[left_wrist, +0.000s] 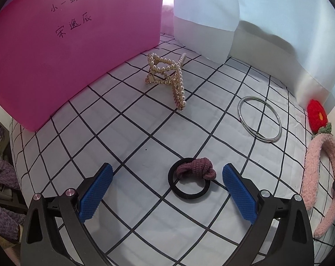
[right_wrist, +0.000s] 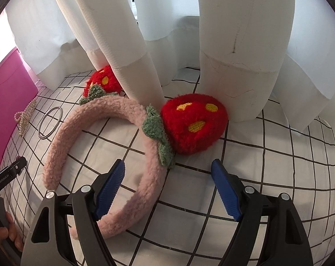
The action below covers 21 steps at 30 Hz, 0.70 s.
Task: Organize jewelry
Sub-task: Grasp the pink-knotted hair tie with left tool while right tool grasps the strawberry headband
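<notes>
1. Black hair tie (left_wrist: 189, 182) with mauve knot lying on checked cloth (left_wrist: 145, 133), between spread left gripper (left_wrist: 167, 185) fingers, untouched.
2. Pearl claw clip (left_wrist: 167, 75) farther off, near pink box (left_wrist: 56, 55); contents unseen.
3. Silver bangle (left_wrist: 259, 118) right; bare cloth between.
4. Right gripper (right_wrist: 167, 181) spread over pink strawberry headband (right_wrist: 101, 144); curtains (right_wrist: 233, 44) behind.

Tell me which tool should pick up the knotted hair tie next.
Left. The hair tie lies right between the open fingers of the left tool. The right tool, also open, faces the pink headband instead.
</notes>
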### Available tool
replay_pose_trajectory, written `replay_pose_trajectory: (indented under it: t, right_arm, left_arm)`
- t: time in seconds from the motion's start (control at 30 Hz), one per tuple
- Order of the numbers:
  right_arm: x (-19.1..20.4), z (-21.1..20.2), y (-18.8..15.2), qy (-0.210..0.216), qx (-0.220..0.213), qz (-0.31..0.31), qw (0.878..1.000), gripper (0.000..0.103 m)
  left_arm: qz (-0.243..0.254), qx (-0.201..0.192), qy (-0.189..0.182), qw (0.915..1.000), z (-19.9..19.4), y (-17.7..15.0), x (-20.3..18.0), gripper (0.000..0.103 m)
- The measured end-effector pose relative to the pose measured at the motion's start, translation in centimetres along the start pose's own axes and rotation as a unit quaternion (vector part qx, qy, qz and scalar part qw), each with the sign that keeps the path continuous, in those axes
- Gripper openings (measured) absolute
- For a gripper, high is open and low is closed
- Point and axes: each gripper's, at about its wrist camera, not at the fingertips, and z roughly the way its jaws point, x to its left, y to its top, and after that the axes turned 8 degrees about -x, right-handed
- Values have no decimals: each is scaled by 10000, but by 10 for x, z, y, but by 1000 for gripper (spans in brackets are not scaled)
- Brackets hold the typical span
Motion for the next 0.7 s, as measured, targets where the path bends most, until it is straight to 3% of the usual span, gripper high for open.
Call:
replay_pose_trajectory:
  t: [0.13, 0.53, 0.7]
  right_arm:
    - [11, 9, 3, -268, -19, -362, 9990, 77]
    - [16, 16, 5, -232, -201, -416, 9987, 76]
    - [28, 19, 4, -110, -241, -506, 9984, 64]
  left_arm:
    - [-19, 5, 6, 10000, 5, 5, -2, 98]
    - [-54, 4, -30, 10000, 2, 4, -1, 95]
    - [-74, -49, -27, 10000, -8, -1, 1, 85]
